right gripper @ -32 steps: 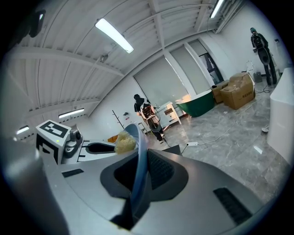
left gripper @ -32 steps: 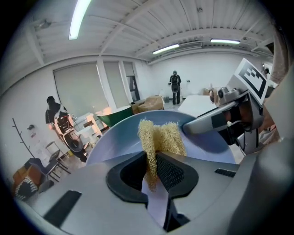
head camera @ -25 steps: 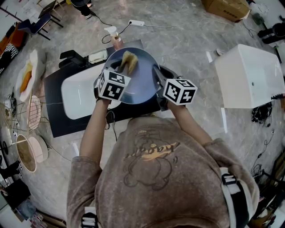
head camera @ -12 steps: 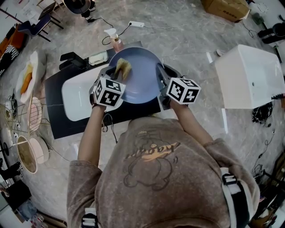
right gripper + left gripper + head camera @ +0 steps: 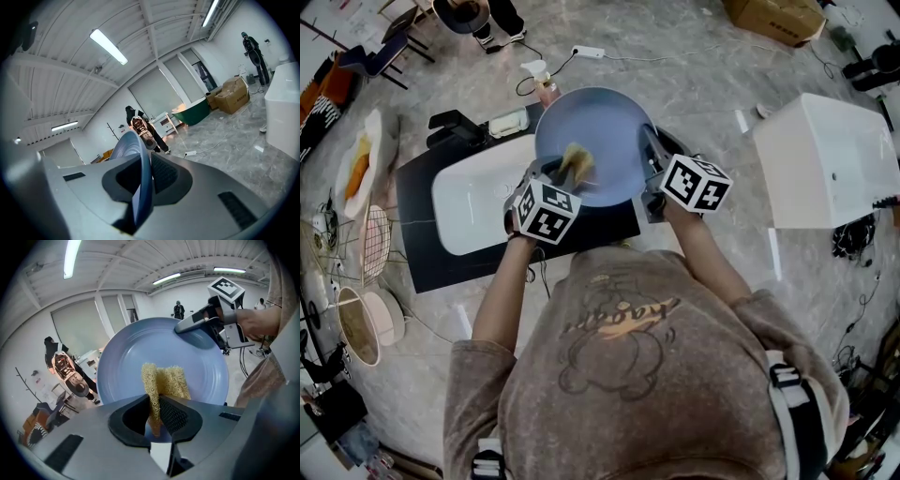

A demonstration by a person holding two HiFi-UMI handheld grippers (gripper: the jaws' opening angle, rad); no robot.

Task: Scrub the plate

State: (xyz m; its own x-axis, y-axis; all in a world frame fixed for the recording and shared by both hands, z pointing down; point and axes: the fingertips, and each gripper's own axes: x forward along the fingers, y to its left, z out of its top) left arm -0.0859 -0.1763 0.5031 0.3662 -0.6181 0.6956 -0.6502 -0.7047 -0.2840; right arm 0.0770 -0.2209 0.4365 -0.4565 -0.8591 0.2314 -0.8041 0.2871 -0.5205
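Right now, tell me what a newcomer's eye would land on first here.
The big blue plate, held up above the black counter at the centre of the head view, with the right gripper clamped on its rim. Next, the yellow scrub pad, pinched in the left gripper, lies against the plate's face.

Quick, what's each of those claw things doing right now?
Left gripper: closed on the sponge, pressed to the plate.
Right gripper: closed on the plate's rim.
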